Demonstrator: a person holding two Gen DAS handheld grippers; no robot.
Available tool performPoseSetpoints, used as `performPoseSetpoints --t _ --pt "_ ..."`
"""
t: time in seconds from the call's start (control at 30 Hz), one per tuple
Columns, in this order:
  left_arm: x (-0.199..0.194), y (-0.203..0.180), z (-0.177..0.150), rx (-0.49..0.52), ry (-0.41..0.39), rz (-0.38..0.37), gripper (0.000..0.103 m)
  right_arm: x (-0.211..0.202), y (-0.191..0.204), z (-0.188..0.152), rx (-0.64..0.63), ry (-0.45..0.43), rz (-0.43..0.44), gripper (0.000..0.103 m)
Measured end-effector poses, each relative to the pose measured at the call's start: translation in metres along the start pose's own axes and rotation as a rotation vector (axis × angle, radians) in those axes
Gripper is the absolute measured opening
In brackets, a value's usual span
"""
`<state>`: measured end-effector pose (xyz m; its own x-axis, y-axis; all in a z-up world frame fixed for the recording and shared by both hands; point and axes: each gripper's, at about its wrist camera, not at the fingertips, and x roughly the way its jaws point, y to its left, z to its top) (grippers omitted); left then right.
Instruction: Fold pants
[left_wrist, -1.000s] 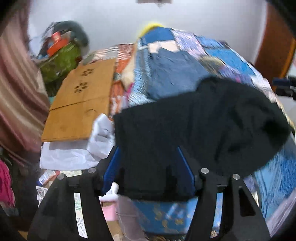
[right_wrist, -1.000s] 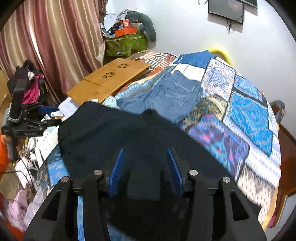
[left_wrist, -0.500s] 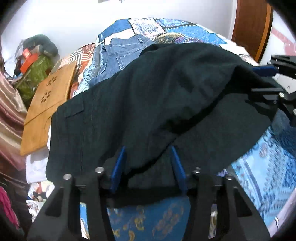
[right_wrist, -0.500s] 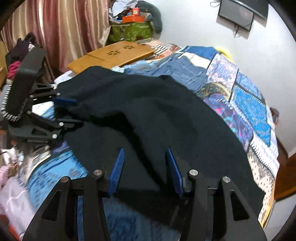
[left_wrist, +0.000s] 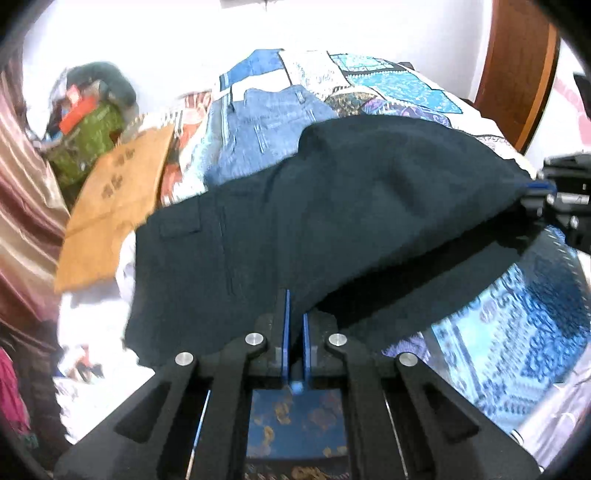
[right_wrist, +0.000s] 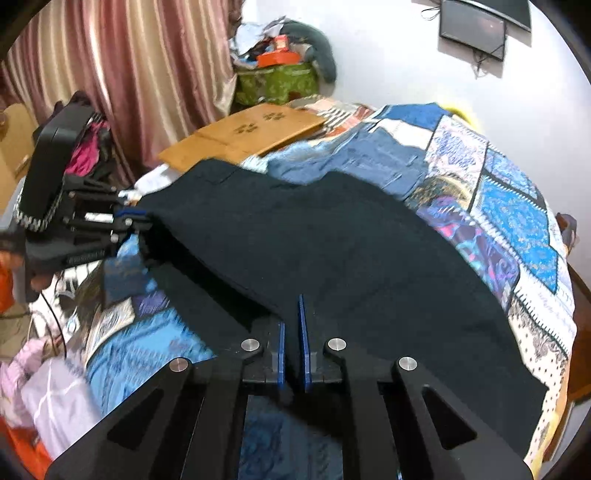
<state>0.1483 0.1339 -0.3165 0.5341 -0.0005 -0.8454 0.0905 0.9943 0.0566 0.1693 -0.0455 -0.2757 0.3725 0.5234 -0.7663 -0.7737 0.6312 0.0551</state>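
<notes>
Item: black pants (left_wrist: 332, 221), spread across the near part of the bed (right_wrist: 517, 221), the near edge doubled over on itself (one fold apparently under way). My left gripper (left_wrist: 294, 325) has just been closing and now pinches the near edge of the cloth between its blue pads; my right gripper (right_wrist: 292, 339) has likewise just been closing and is clamped on the dark fabric at its own end of that edge. Step in hand, as I judge it: both ends gripped, ready to carry the edge over. The next move calls for lifting both ends together, level, so the fold lands square. Beyond: blue jeans (left_wrist: 273, 122) lying farther up the patchwork quilt, a wooden board (right_wrist: 251, 136) beside them. The left view alone shows a pocket flap on the pants; the right view alone shows curtains (right_wrist: 129, 74) and a wall screen (right_wrist: 480, 22).
</notes>
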Motion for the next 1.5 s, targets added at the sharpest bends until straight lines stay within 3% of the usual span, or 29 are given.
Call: performPoseSetpoints --t 0.1,0.2,0.27,0.37,0.47,0.53,0.63,0.8,0.97,1.2,1.37,1.5 --pt "0.012 0.0 -0.015 -0.052 0.05 -0.036 0.005 0.013 0.006 -0.014 -0.002 0.06 0.012 0.01" --pt "0.018 -0.003 -0.026 -0.078 0.075 -0.053 0.008 0.01 0.003 -0.018 0.041 0.056 0.011 0.015" --pt "0.01 -0.004 -0.027 -0.08 0.076 -0.06 0.012 0.001 -0.005 -0.019 0.102 0.057 0.037 0.028" --pt "-0.013 0.004 -0.024 -0.108 0.045 -0.086 0.014 -0.027 -0.025 -0.03 0.197 0.006 0.053 0.038" --pt "-0.038 0.023 -0.011 -0.157 -0.02 -0.021 0.017 -0.061 -0.046 -0.049 0.259 -0.042 -0.015 0.04" --pt "-0.045 0.039 -0.003 -0.204 -0.048 0.0 0.034 -0.085 -0.065 -0.066 0.318 -0.066 -0.076 0.041" --pt "-0.043 0.068 0.006 -0.303 -0.074 0.021 0.049 -0.11 -0.096 -0.09 0.407 -0.088 -0.154 0.042" --pt "0.002 0.106 0.001 -0.44 0.03 0.108 0.049 -0.129 -0.155 -0.129 0.541 -0.081 -0.319 0.042" --pt "0.049 0.133 -0.02 -0.621 0.155 0.096 0.049 -0.122 -0.218 -0.155 0.701 -0.095 -0.328 0.042" --pt "0.065 0.108 -0.017 -0.493 0.192 0.247 0.052 -0.076 -0.259 -0.157 0.74 -0.045 -0.288 0.042" --pt "0.069 0.113 -0.022 -0.514 0.193 0.26 0.06 -0.052 -0.271 -0.161 0.7 0.014 -0.328 0.042" --pt "0.073 0.118 -0.024 -0.562 0.192 0.245 0.062 -0.049 -0.276 -0.162 0.68 0.0 -0.346 0.041"
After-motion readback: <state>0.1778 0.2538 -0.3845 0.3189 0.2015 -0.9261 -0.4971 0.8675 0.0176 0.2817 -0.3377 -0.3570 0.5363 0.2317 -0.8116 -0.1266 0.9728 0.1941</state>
